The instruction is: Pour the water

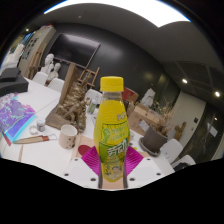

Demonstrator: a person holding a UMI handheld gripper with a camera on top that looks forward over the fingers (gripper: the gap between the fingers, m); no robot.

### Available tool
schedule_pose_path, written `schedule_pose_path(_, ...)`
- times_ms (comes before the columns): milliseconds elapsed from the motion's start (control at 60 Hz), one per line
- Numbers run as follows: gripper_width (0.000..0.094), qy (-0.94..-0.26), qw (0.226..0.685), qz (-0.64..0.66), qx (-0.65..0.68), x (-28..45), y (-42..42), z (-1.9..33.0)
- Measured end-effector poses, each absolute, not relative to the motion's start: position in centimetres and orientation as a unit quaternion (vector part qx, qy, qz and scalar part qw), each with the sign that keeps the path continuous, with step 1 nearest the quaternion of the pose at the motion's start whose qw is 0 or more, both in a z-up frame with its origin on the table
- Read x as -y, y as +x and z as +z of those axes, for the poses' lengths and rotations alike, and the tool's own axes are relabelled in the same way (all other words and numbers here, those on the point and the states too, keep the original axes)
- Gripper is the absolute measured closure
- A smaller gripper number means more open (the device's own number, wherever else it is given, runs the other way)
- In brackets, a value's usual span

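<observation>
Gripper view: tongs (111,163) clamped on yellow bottle (111,125).

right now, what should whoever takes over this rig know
Tongs: shut on the yellow bottle, pads against its lower body, bottle upright.
Bottle: yellow cap on, held up in front of the white table.
White mug: on the table beyond the tongs, to the bottle's side, apart from it.
Done: bottle grasped.
Left: carry it to the mug and pour; the cap looks closed, so check it first.
</observation>
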State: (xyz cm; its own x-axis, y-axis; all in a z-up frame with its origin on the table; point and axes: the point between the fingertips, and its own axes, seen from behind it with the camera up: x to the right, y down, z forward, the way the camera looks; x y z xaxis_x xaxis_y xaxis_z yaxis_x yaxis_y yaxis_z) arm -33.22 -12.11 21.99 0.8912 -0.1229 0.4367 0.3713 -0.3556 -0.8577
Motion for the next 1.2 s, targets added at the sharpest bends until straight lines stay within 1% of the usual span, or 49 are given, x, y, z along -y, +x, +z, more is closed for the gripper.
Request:
schedule_pose_path(100,0.0663,-0.768,0.549,-0.297,0.145,7.2,-30.9,23.6)
schedule_pose_path(167,0.0661,-0.744,0.529,-0.355,0.202,3.8,-29.9,23.8)
schedule_pose_path(317,0.0661,-0.676,0.48,-0.448,0.335,-3.6,-30.1,22.4)
schedule_pose_path(433,0.066,-0.597,0.444,-0.512,0.43,-8.0,-31.5,20.9)
schedule_pose_path(550,0.0662,-0.511,0.393,-0.574,0.506,-11.1,-32.4,19.6)
schedule_pose_path(650,0.066,-0.456,0.354,-0.606,0.548,-12.6,-32.7,18.4)
schedule_pose_path(733,0.0662,-0.42,0.338,-0.614,0.576,-13.3,-33.4,17.7)
schedule_pose_path(783,0.0661,-0.413,0.338,-0.612,0.583,-13.3,-33.8,17.5)
schedule_pose_path(850,0.0661,-0.419,0.346,-0.607,0.58,-13.3,-34.0,17.6)
schedule_pose_path(967,0.0662,-0.47,0.379,-0.576,0.551,-13.2,-34.0,18.4)
schedule_pose_path(1017,0.066,-0.513,0.409,-0.543,0.524,-12.9,-34.0,19.2)
schedule_pose_path(1067,0.066,-0.571,0.444,-0.5,0.477,-12.3,-33.8,19.7)
schedule_pose_path(1150,0.0661,-0.667,0.497,-0.399,0.387,-11.3,-33.5,20.0)
schedule_pose_path(1200,0.0657,-0.708,0.525,-0.33,0.338,-10.6,-34.0,20.2)
